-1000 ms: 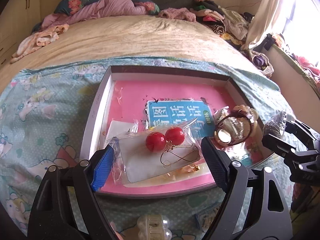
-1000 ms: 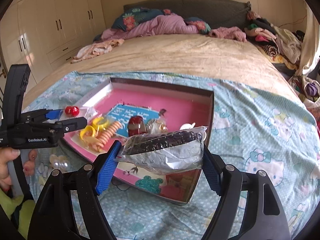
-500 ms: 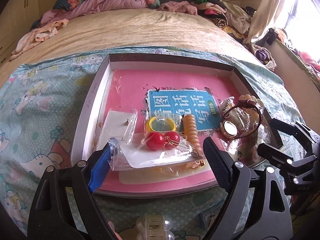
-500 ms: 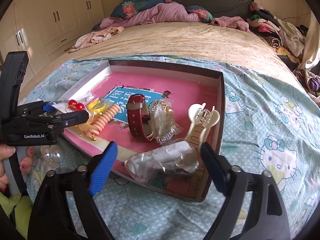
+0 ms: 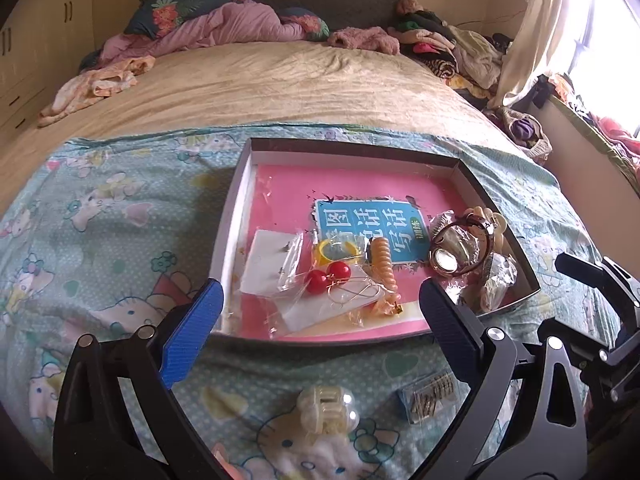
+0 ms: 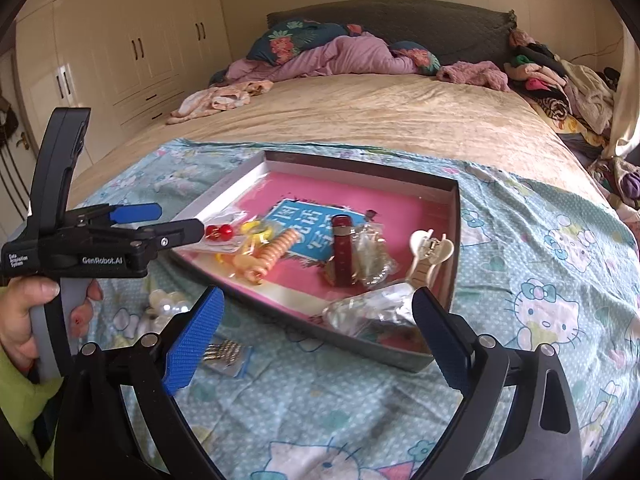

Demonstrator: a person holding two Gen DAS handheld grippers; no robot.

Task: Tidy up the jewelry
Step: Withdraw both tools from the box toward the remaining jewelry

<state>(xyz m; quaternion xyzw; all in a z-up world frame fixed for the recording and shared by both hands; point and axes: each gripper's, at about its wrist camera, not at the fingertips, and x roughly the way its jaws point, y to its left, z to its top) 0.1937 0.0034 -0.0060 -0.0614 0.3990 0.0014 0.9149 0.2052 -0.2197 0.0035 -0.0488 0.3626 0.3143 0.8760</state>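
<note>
A: Left gripper (image 5: 320, 312) state? Right gripper (image 6: 316, 320)?
B: Both just opened; fingers spread, nothing pinched. Earrings (image 5: 328, 274) and bagged beads (image 6: 372, 314) are left in the tray (image 5: 236, 216), frame centre.

A: Your left gripper (image 5: 320, 312) held the bag of red ball earrings (image 5: 328, 280) a second ago. Where is it?

B: In the tray (image 5: 236, 216), near its front left corner, lying partly over the yellow ring. Your jaws have just been opening and nothing is between them.

A: And your right gripper (image 6: 314, 338)?

B: Its silvery bag (image 6: 372, 314) dropped into the tray's near right corner, beside the cream hair claw. Those jaws have just been opening too, and both grippers pulled back from the tray.
</note>
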